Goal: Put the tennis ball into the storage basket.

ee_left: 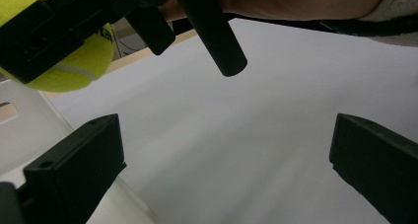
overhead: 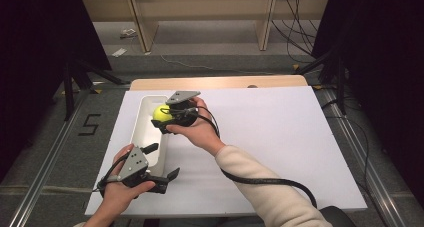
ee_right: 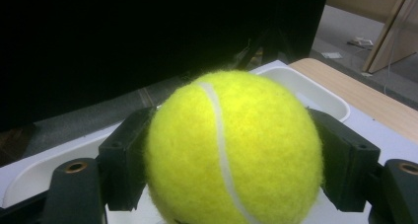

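While the right gripper (overhead: 171, 118) has its jaws closed on the tennis ball (overhead: 162, 113), one jaw pressed to each side, it holds the ball up over the far half of the white tray (overhead: 140, 132). In the right gripper view the ball (ee_right: 232, 150) sits squarely between the two black jaws, seam facing the camera, tray rim (ee_right: 315, 93) behind it. Left gripper (overhead: 160, 167): jaws spread wide, nothing between them, at the tray's near end; whether a jaw touches the tray wall, can't tell. Left gripper view shows the ball (ee_left: 69, 61) clamped up top left.

Surface: white board (overhead: 260, 137) lying on a light wood tabletop (overhead: 220, 82), the tray along the board's left side. Room: grey floor, a "5" marked on it (overhead: 90, 124), cables, dark curtains at both sides, wooden furniture legs (overhead: 142, 24) at the back.
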Tool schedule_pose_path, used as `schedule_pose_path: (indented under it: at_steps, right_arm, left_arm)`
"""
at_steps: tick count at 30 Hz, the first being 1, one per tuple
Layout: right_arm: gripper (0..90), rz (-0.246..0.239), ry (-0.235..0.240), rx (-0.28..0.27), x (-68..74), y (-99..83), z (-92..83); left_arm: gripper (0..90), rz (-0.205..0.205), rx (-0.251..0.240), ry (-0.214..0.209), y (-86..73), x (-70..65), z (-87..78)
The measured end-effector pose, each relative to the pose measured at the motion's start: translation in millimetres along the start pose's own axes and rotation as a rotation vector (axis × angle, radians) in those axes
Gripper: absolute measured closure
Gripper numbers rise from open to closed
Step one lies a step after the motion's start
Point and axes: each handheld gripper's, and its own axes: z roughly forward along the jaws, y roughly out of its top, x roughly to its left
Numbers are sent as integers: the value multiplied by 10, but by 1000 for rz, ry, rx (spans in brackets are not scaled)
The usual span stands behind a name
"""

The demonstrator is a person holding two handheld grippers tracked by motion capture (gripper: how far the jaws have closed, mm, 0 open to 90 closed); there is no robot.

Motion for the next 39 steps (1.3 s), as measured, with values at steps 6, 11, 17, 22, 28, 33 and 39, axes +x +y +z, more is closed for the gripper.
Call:
schedule_pose_path:
  at_steps: [6,11,17,22,28,33,39]
  right_arm:
    - [259,-7,5,-2,17,23,27]
    - [259,-5,7,-2,32,25,48]
    - [259,-6,8,3,37,16,71]
    - [260,-3,9,5,40,18,80]
    - [260,-11,8,7,41,21,96]
    - [259,-15,9,8,50,37,115]
    - [259,-17,12,13,65,55,132]
  left_arm:
    - [0,1,0,0,0,-1,1]
    - [0,0,0,0,0,-1,0]
    - [0,1,0,0,1,-1,0]
    - [0,1,0,0,1,-2,0]
    - [0,3,0,-3,1,-2,2]
    - [0,4,1,-2,1,-3,1]
    - [0,1,1,-3,0,-5,3]
